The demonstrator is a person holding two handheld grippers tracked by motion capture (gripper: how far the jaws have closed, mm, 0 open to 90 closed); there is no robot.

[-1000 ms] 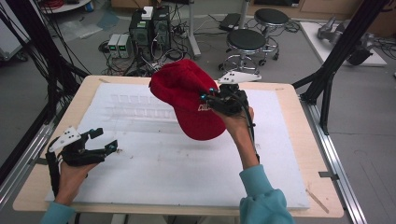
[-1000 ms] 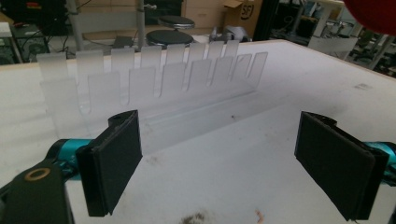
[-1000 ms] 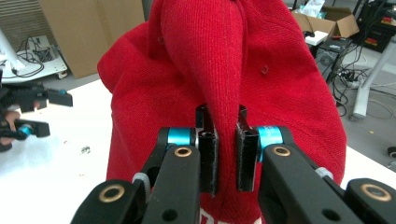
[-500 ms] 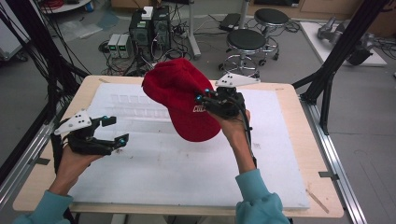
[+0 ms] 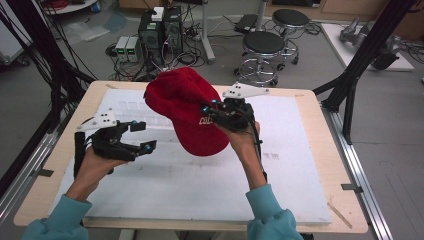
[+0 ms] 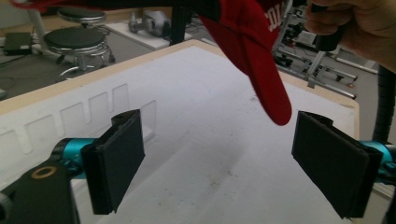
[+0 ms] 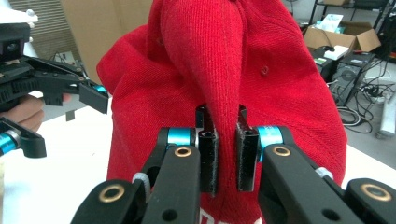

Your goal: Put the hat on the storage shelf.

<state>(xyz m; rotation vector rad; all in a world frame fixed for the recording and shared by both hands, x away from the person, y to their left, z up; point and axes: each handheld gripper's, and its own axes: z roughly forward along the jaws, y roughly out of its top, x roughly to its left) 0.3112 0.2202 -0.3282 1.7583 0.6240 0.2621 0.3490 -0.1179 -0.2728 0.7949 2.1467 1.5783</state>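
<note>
Two grippers up | right gripper (image 7: 227, 156) pinches a fold of the red baseball cap (image 5: 187, 107), keeping it raised off the white mat (image 5: 200, 190) | left gripper (image 6: 224, 158) spread wide just below the brim (image 6: 266, 88), likely for a second grip.

1 red cap (image 5: 187, 112), 2 grippers: left gripper (image 5: 142, 136), right gripper (image 5: 209, 111), 2 stools (image 5: 264, 45), 1 table (image 5: 320, 130)
</note>
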